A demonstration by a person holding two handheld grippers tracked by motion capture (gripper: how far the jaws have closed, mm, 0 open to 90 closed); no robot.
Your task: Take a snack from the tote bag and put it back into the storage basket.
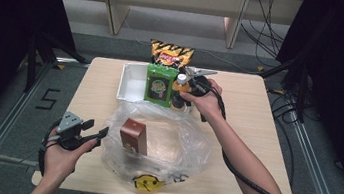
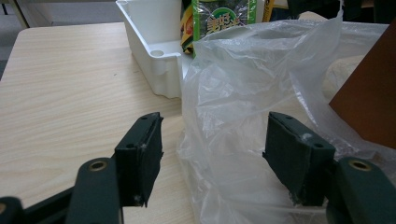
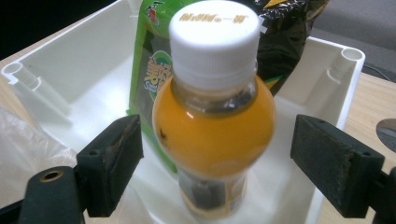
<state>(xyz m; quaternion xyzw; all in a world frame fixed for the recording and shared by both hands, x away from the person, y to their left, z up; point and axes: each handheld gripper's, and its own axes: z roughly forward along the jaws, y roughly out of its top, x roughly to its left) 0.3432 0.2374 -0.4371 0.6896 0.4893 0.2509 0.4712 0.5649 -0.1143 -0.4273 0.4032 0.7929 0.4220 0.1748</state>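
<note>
An orange drink bottle with a white cap stands upright in the white tray. My right gripper sits around it. In the right gripper view the bottle stands between the pads with a gap on each side, so the right gripper is open. My left gripper is open at the left edge of the clear plastic bag. In the left gripper view, loose bag film lies between the spread jaws of the left gripper, unpinched. A brown box stands inside the bag.
A green snack packet stands in the tray beside the bottle. An orange and black chip bag leans at the tray's far end. A yellow smiley print shows on the bag near the table's front edge. Bare tabletop lies left of the tray.
</note>
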